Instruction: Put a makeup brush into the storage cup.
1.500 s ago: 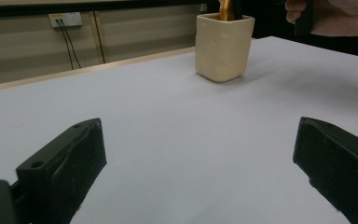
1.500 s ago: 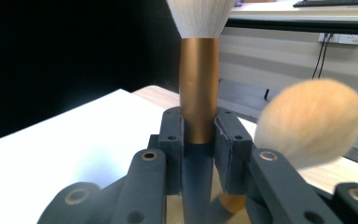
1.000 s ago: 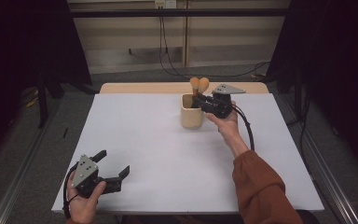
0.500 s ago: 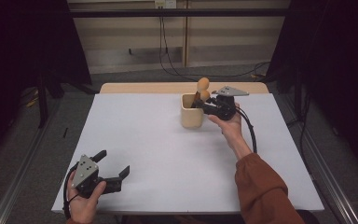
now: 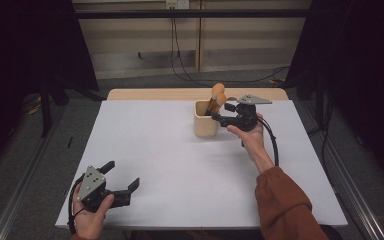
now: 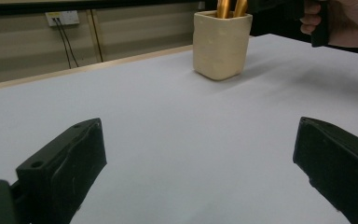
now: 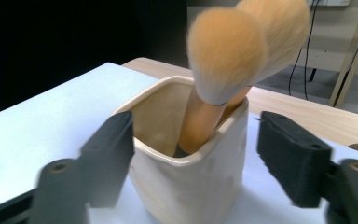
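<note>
A cream square cup (image 5: 205, 125) stands at the table's back centre with two fluffy tan brushes (image 5: 218, 92) in it, heads up. My right gripper (image 5: 222, 114) hangs at the cup's right side. In the right gripper view its jaws have just been opening and stand apart on either side of the cup (image 7: 191, 182), pressing on nothing; the brushes (image 7: 226, 51) lean inside, free. My left gripper (image 5: 124, 175) rests open near the front left edge, nothing between its jaws (image 6: 196, 149). The cup (image 6: 221, 44) shows far off in its view.
The white table top (image 5: 170, 165) spreads wide between the two grippers. A wooden strip (image 5: 155, 94) runs along the back edge. The person's rust sleeve (image 5: 285, 205) reaches in from the front right. Cables lie on the floor behind.
The right gripper's jaws have opened and let go of a brush, which now stands in the cup beside the other. The left gripper has stayed put.
</note>
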Demonstrator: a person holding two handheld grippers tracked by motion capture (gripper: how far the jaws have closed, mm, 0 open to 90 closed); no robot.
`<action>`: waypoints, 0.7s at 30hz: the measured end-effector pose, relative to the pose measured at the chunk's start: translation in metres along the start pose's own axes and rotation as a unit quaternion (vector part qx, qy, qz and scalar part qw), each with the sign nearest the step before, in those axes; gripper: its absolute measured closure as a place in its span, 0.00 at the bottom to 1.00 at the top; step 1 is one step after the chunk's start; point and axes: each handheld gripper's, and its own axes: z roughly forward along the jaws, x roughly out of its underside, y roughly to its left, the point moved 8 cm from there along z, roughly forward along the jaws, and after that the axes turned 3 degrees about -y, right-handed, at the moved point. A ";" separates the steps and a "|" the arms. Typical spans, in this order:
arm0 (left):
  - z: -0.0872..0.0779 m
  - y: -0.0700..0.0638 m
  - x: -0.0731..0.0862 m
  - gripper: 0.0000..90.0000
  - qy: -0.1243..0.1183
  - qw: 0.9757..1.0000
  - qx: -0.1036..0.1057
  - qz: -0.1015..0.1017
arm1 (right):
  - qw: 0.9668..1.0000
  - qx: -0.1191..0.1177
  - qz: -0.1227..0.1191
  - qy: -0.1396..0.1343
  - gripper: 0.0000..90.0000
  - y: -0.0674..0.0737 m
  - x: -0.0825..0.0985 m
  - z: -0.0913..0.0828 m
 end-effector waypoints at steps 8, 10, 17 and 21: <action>0.003 0.001 0.000 0.03 0.002 1.000 -0.002 -0.004 | 1.000 -0.003 0.001 -0.007 0.05 -0.003 -0.001 -0.007; 0.004 0.001 0.000 0.03 0.002 1.000 -0.001 -0.004 | 1.000 -0.003 0.008 -0.008 0.05 -0.004 -0.001 -0.009; 0.003 0.003 0.000 0.03 0.002 1.000 -0.007 -0.008 | 1.000 0.004 -0.007 -0.011 0.05 -0.005 -0.001 -0.018; 0.003 0.003 0.000 0.03 0.001 1.000 -0.005 -0.008 | 1.000 0.011 -0.005 -0.020 0.03 -0.003 0.000 -0.024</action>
